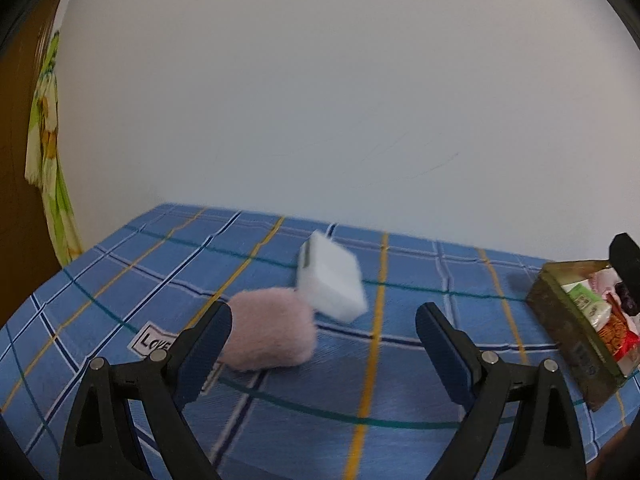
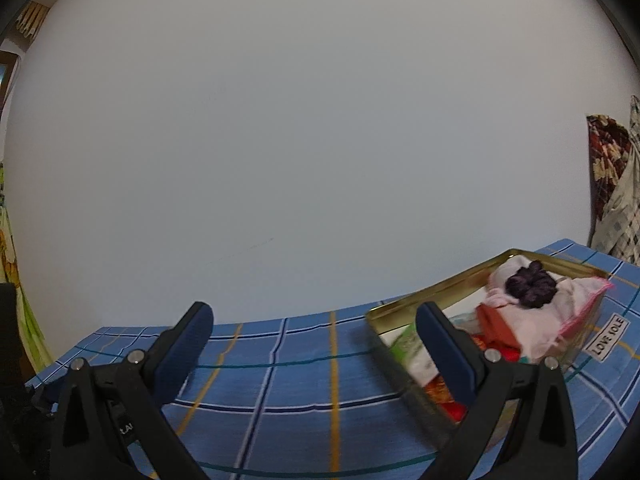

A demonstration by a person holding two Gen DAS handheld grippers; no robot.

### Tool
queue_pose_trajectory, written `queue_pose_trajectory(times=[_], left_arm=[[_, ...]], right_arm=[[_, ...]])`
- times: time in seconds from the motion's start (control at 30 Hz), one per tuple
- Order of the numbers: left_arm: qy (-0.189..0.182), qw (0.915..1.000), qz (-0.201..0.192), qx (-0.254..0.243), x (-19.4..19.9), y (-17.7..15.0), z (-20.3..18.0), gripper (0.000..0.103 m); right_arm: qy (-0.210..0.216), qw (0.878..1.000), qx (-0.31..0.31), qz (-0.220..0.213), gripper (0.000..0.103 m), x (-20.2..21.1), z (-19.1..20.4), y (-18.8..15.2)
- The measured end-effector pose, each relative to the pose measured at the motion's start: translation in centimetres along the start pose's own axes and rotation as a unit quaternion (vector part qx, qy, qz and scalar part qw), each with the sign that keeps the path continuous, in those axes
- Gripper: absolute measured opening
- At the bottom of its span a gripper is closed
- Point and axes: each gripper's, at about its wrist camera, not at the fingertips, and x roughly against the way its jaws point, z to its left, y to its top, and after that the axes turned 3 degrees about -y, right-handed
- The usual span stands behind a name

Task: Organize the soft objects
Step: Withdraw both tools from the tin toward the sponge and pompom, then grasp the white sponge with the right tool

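A fluffy pink pad (image 1: 272,330) lies on the blue checked cloth (image 1: 384,380), with a white sponge block (image 1: 332,278) leaning just behind it. My left gripper (image 1: 324,318) stands open above the cloth, its left finger in front of the pink pad and nothing held. A gold tin (image 1: 568,320) at the right holds several soft items. In the right wrist view the same gold tin (image 2: 432,292) holds a pink cloth (image 2: 560,312), a dark purple scrunchie (image 2: 530,284) and packets. My right gripper (image 2: 314,326) is open and empty, its right finger in front of the tin's near end.
A white wall (image 1: 320,100) rises right behind the table's far edge. A green patterned fabric (image 1: 52,168) hangs at the left, beside a brown door. Patterned cloths (image 2: 616,184) hang at the right. A black object (image 1: 626,268) shows above the tin.
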Motion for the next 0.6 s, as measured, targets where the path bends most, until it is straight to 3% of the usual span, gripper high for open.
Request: queue_pose_trajectory(times=[0.37,0.6], left_arm=[[-0.006,0.9913,0.116,0.063,-4.4,-0.5,4.0,0.095],[0.028,0.9876,0.143,0.059,-6.6,0.0,5.3,0.095]], right_arm=[[0.031,0.999,-0.007,0.045,0.103,-3.3,2.2,-0.8],[0.046,0.996,-0.019,0.071,0.103,-4.5,2.3,-1.2]])
